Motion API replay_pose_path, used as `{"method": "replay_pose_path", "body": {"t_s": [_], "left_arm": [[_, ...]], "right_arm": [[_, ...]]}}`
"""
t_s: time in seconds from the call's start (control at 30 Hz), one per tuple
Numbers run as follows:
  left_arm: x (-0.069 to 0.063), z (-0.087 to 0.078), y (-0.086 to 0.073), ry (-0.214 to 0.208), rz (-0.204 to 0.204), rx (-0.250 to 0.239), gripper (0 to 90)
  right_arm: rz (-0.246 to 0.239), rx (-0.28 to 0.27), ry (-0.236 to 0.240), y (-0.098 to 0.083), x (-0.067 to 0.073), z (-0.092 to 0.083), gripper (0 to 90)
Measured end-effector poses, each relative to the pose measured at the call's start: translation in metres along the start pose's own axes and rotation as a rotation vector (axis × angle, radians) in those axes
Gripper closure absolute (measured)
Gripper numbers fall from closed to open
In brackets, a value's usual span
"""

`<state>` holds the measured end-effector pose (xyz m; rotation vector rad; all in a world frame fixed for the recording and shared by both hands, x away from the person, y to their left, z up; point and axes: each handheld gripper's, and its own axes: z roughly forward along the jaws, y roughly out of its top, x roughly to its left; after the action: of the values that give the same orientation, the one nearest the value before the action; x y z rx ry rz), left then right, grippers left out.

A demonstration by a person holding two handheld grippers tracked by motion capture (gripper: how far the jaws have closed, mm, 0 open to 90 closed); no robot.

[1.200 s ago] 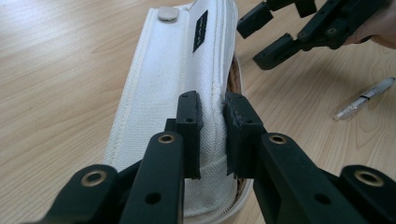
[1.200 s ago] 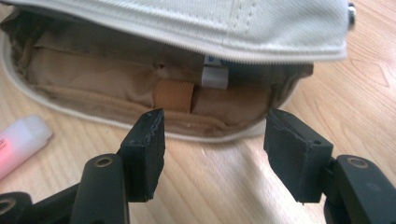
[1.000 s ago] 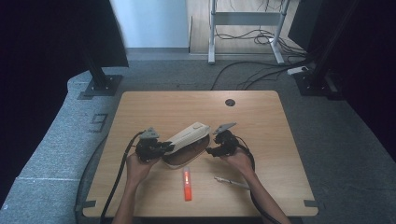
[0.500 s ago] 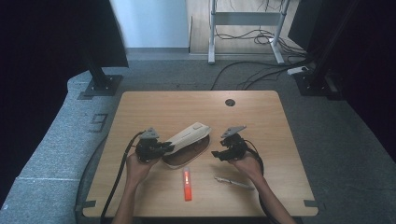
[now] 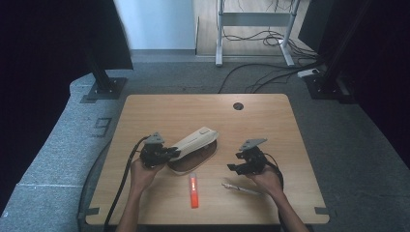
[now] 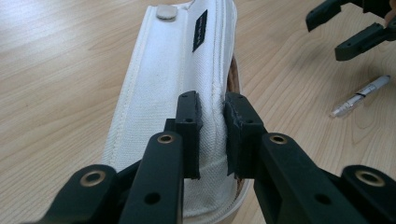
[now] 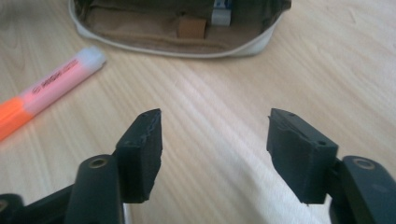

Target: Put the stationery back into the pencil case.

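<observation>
Right now the left gripper point(image 5: 167, 154) has its fingers point(image 6: 189, 126) clenched on the raised flap of the white pencil case point(image 5: 193, 143), pinching the zipper edge so the flap stands up and the brown-lined opening gapes toward the person. The case lies slantwise on the counter point(image 5: 145, 116), its long axis running from the pinched end up and away to the right.

The right gripper point(image 5: 241, 166) hangs over bare wood with its fingers point(image 7: 142, 149) parted and nothing between them. The relation that matters is on that side: the slim white pen point(image 5: 240, 188) lies just beside and a little behind it, toward the person, partly under the hand, its length running roughly across the counter's width. The orange highlighter point(image 5: 194, 190) lies farther to the left, in front of the case's mouth, pointing roughly toward the person.

I'd judge the pen the right hand's natural next pick, being much nearer to it than to the left. Since the pen lies crosswise, the fingers would need to straddle its thin barrel and then carry it left into the held-open mouth.
</observation>
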<state>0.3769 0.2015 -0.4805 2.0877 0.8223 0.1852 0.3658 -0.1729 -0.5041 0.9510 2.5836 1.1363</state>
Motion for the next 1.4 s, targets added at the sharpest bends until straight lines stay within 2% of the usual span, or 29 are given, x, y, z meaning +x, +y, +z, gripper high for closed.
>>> {"method": "replay_pose_path", "body": {"t_s": [0.3,0.57,0.67,1.03,1.17,1.4], "left_arm": [[0.0,0.0,0.0,-0.002,-0.002,0.0,76.6],[0.0,0.0,0.0,-0.006,-0.001,0.005,76.4],[0.0,0.0,0.0,-0.006,-0.002,0.003,76.5],[0.0,0.0,0.0,-0.005,-0.002,0.005,76.4],[0.0,0.0,0.0,-0.005,-0.003,0.005,76.5],[-0.001,0.0,0.0,-0.004,0.0,0.007,76.5]], "right_arm": [[0.013,0.0,0.002,-0.024,0.004,-0.017,41.4],[0.01,0.023,0.003,-0.046,0.01,-0.026,43.3],[0.015,0.014,0.019,-0.055,0.012,-0.031,45.5],[0.013,0.03,0.041,-0.075,0.022,-0.036,53.4],[-0.007,0.029,0.041,-0.08,0.025,-0.036,57.8],[-0.094,0.054,0.003,-0.084,0.034,-0.03,68.6]]}}
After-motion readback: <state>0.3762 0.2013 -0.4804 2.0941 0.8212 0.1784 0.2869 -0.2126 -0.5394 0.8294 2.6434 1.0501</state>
